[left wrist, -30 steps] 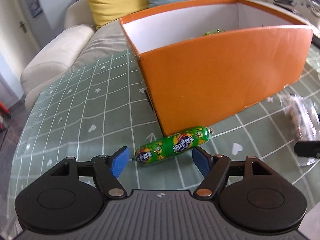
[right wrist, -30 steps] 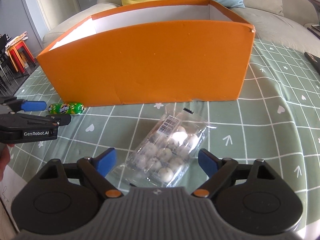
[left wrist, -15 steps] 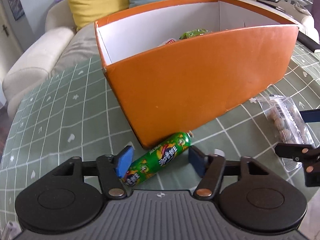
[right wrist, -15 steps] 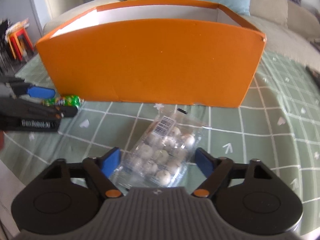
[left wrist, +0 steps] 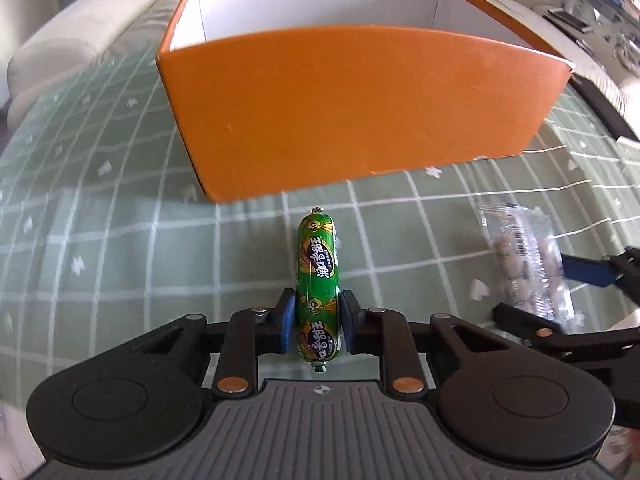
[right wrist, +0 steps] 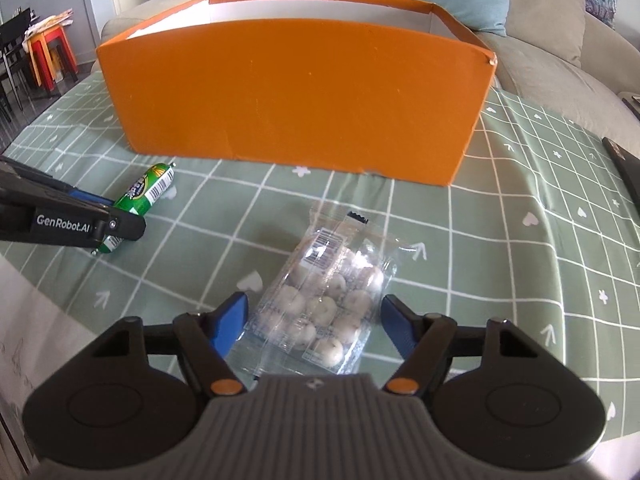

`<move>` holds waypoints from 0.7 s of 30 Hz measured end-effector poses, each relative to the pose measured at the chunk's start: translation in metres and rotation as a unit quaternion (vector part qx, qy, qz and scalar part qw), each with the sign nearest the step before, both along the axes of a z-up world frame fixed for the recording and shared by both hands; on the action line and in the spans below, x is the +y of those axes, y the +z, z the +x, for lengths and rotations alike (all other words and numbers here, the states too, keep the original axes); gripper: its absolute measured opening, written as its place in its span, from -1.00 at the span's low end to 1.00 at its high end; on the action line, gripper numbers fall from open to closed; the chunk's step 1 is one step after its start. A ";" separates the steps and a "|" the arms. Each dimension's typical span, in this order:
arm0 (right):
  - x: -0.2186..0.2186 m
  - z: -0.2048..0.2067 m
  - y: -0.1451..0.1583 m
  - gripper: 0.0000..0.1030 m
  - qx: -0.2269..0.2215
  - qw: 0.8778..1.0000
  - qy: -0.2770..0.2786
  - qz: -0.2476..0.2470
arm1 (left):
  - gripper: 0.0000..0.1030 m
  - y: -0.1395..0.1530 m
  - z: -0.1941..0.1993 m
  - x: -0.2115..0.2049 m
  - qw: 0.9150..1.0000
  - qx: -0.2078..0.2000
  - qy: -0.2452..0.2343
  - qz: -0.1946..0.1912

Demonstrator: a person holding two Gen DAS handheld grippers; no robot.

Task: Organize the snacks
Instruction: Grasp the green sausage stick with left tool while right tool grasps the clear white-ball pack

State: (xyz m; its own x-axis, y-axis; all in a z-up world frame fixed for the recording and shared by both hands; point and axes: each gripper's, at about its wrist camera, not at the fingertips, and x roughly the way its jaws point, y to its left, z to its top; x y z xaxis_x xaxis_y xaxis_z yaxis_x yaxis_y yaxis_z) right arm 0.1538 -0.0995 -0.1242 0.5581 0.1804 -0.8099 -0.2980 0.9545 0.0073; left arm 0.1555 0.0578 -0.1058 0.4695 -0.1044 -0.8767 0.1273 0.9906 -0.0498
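left hand-held gripper [left wrist: 316,326] clamping the green foil-wrapped sausage stick [left wrist: 318,280], jaws just closing across its near end, ready for lifting | right hand-held gripper [right wrist: 312,320] closing round the clear bag of pale round sweets [right wrist: 326,300] (pads not touching yet) | both lying on the green checked worktop [right wrist: 500,280] before the orange cardboard box [right wrist: 296,92]

orange box [left wrist: 360,104], green checked tablecloth [right wrist: 520,264]

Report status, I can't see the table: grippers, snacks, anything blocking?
Left gripper just closed on sausage. Right gripper open, closing around clear pack. Box ahead, nothing blocking.
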 end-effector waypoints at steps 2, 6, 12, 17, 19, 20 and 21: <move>-0.004 -0.004 0.001 0.36 0.003 1.000 0.006 -0.001 | -0.51 0.001 -0.008 -0.001 1.000 0.013 0.016 -0.023; -0.007 -0.013 0.003 0.34 0.007 1.000 0.024 -0.005 | -0.51 0.000 -0.024 -0.002 0.997 0.047 0.044 -0.049; -0.008 -0.024 0.004 0.36 0.002 0.999 0.040 -0.002 | -0.42 0.001 -0.037 -0.015 0.997 0.046 0.047 -0.030; -0.008 -0.025 0.001 0.56 -0.002 1.000 0.026 0.006 | -0.01 -0.002 -0.040 -0.030 1.000 0.008 0.004 0.006; -0.008 -0.025 0.000 0.62 -0.007 1.000 0.017 0.008 | 0.07 -0.004 -0.040 -0.034 1.000 -0.008 -0.012 0.018; -0.008 -0.025 -0.001 0.67 -0.008 1.000 0.013 0.009 | 0.11 -0.005 -0.040 -0.036 0.999 -0.016 -0.016 0.025; -0.007 -0.026 -0.002 0.70 -0.013 1.000 0.012 0.009 | 0.15 -0.006 -0.040 -0.037 0.999 -0.025 -0.021 0.028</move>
